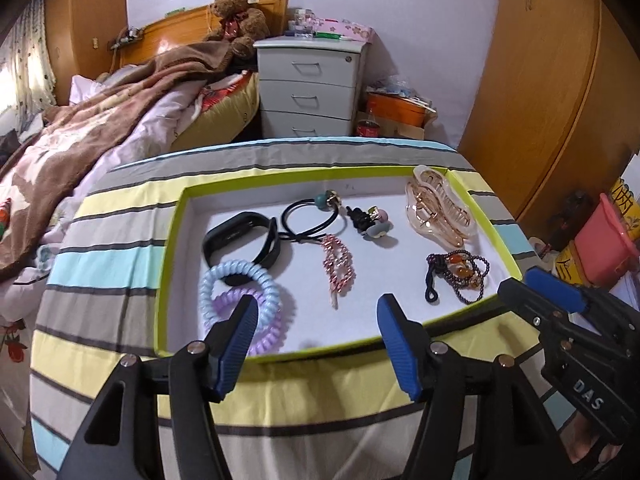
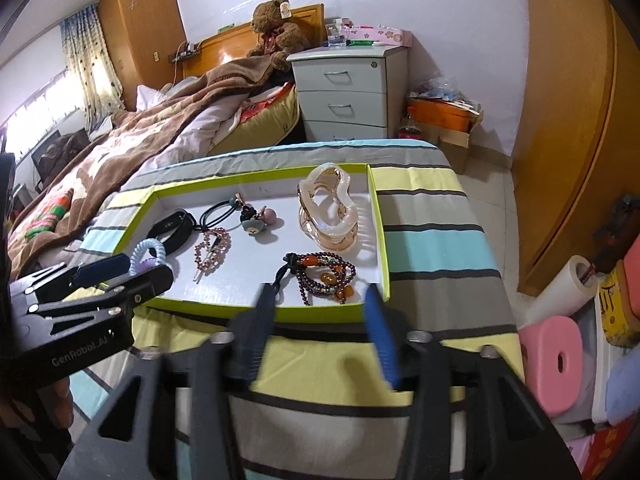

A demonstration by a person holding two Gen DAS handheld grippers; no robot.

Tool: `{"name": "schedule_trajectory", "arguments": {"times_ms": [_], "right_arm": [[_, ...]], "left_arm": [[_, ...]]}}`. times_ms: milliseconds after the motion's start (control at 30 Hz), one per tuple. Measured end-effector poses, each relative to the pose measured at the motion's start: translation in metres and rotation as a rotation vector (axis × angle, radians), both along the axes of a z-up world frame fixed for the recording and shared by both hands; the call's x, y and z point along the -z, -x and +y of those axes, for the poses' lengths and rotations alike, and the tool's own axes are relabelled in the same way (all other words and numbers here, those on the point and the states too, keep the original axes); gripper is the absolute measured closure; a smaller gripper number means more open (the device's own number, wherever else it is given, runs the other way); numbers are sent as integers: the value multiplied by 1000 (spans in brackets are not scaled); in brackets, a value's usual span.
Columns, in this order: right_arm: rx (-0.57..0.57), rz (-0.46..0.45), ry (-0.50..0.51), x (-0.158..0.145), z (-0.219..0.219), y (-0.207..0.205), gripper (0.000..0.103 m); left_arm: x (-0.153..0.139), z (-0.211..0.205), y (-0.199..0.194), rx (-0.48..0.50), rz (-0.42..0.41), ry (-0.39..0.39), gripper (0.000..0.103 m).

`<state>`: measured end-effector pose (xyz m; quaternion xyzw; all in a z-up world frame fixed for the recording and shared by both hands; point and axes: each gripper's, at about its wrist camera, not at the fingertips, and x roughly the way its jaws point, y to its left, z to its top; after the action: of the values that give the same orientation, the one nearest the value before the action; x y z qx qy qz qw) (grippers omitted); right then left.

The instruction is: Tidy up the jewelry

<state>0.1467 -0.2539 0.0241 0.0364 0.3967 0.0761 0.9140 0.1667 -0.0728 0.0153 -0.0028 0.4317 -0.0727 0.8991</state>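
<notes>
Both grippers, left (image 1: 316, 320) and right (image 2: 320, 304), hang wide-jawed and empty at the tray's (image 1: 170, 248) near rim. Coil hair ties (image 1: 240, 288) and a beaded bracelet (image 2: 324, 276) lie inside the tray, just beyond their fingertips.

"das" on right gripper (image 1: 552, 296) body, "genrobot.ai" on left gripper (image 2: 120, 276) body; other labels unreadable.

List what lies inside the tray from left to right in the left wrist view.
Blue coil hair tie → black fitness band → black elastic hair tie → pink beaded hair clip → black clip with pastel charms → translucent claw clip, with the beaded bracelet in front of it.
</notes>
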Motion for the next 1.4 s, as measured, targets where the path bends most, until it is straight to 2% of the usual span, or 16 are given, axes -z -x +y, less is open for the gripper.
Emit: {"name": "schedule_trajectory", "arguments": {"times_ms": [500,733,933,1100,1400], "right_arm": [[7,-119,33,-10,21,46,52],[7,-146,24,-12,26,58,52],[10,-151,23,-11,29,66,52],[8,-159,22,-11,31,69,52],[6,-162,23,-13,32,74,52]], "left_arm": [[-1,15,52,-114,-102,-79,39],[-1,16,70,-119,-146,-101,39],[0,14,78,-126,-143,-123,39],[2,16,82,-121,-134,-92,39],[4,16,86,-126,-116,-79,39]]}}
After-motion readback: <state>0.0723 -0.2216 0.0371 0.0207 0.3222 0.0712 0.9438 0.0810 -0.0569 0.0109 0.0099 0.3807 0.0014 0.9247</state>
